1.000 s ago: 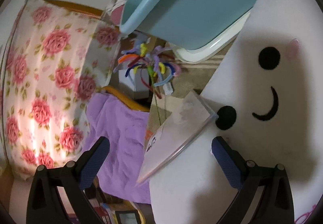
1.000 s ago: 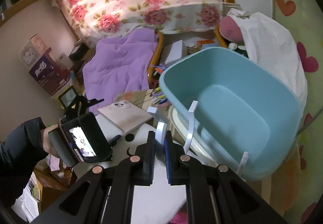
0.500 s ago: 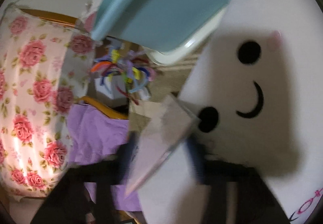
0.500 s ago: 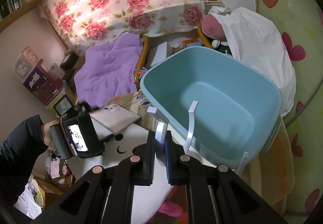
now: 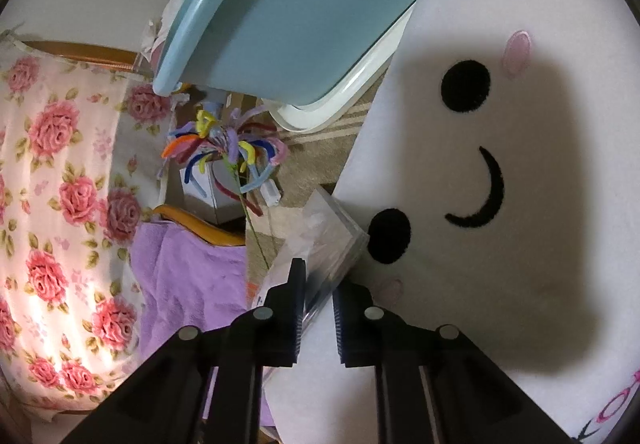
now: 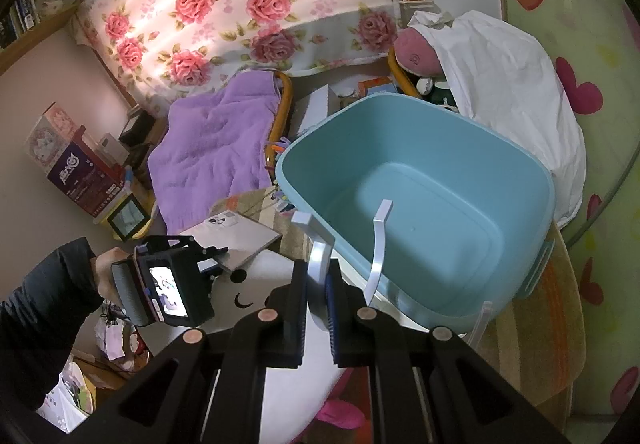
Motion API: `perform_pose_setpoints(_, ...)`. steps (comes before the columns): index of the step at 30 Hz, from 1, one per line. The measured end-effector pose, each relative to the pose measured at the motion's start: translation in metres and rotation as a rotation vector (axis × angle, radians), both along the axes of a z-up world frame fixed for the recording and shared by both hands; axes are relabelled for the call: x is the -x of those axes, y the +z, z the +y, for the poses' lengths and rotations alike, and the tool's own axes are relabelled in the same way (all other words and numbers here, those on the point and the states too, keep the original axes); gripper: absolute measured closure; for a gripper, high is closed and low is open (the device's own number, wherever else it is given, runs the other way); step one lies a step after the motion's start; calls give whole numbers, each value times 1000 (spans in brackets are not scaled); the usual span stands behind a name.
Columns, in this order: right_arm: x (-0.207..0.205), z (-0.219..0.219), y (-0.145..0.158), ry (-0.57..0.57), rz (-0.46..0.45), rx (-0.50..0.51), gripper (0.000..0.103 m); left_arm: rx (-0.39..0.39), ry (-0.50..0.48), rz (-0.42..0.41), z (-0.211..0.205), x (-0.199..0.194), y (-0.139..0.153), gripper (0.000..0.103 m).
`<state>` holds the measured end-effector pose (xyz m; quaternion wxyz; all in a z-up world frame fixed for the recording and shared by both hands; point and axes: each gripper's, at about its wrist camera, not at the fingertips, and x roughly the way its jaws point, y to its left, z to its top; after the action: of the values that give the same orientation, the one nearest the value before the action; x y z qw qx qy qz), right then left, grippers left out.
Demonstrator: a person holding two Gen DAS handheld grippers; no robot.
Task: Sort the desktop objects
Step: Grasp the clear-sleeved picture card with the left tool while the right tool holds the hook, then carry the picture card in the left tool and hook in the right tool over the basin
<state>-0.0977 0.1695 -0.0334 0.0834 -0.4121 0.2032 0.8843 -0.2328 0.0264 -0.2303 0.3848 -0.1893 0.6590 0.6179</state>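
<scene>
The jaws of the left gripper have just been drawn in from wide apart and are now narrowed around the near edge of a thin, flat, grey-covered book or case, which is seen lying at the edge of the white round plush counter with a stitched smiling face; whether the pads are already pressed firmly on it cannot be told, as that corner is shadowed. A pickup of this item is judged to be under way. The right gripper is held clamped on a white bent-plastic rack with upright prongs, poised before the large teal plastic tub. The tub is seen to be empty, so nothing appears to have been sorted into it yet.
</scene>
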Motion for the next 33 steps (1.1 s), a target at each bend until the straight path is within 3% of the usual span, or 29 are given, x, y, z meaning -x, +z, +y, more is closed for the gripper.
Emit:
perform_pose_setpoints(8, -5, 3, 2, -11, 9, 6, 95, -123, 109, -111, 0, 24, 42, 95)
perform_pose_setpoints(17, -13, 5, 7, -29, 21, 6, 95, -330, 295, -277, -5, 48, 94, 95)
perform_pose_setpoints(27, -21, 5, 17, -34, 36, 7, 95, -505, 544, -397, -23, 67, 141, 95)
perform_pose_setpoints(33, -24, -1, 33, -20, 61, -2, 95, -548, 576, -375, -37, 50, 179, 101)
